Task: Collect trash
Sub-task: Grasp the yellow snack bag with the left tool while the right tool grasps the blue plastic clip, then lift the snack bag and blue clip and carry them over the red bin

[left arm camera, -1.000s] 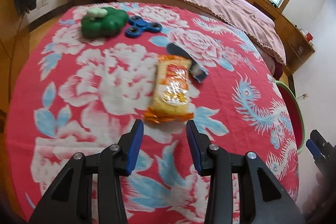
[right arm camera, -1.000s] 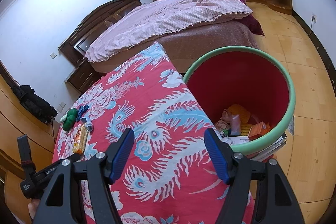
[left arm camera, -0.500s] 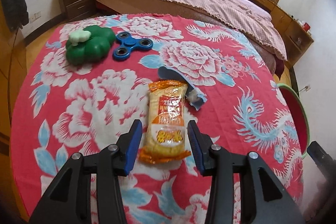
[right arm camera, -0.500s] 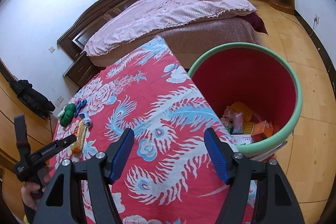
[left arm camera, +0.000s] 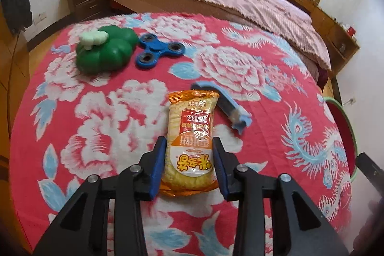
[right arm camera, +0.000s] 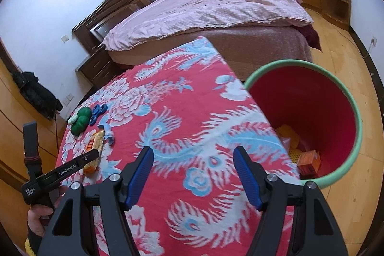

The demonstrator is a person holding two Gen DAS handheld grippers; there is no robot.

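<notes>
Straddling the orange plastic snack packet on the floral-clothed table, the left gripper had just been closing, pads touching it; the right gripper hung wide, empty.

Hidden and cut-off parts

The counter edge hides the near side of the bin, so its contents show only partly. In the left view the bin is cropped to a sliver, and the snack pack covers part of the blue piece.
</notes>
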